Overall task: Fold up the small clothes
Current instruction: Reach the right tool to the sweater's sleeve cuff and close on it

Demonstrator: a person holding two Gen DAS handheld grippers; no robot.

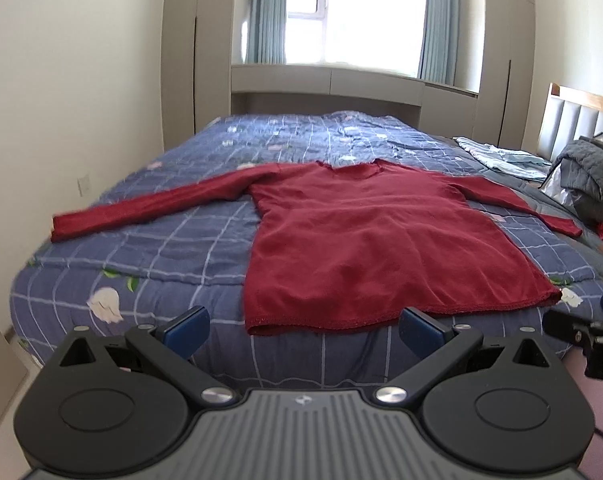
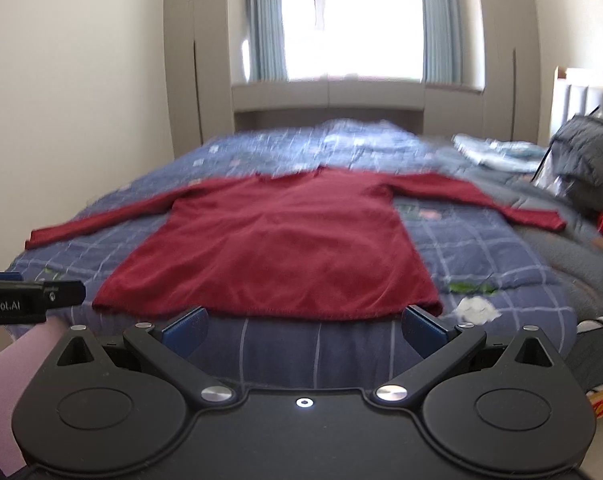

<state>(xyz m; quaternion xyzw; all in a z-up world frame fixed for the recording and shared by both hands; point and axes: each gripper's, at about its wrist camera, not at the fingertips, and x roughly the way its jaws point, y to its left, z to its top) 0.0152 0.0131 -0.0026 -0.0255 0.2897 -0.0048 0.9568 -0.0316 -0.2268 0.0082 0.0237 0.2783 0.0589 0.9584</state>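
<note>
A dark red long-sleeved knit sweater point(image 2: 277, 240) lies flat on the blue grid-patterned quilt point(image 2: 481, 248). At six o'clock, the right gripper point(image 2: 303, 330) gapes empty.

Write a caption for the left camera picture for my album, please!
Open left gripper hovers before a red long-sleeved top spread flat on a blue checked bedspread.

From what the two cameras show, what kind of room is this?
Most likely a home bedroom: a bed with a blue checked quilt, a padded headboard at the right, and a curtained window between tall wardrobes.
</note>
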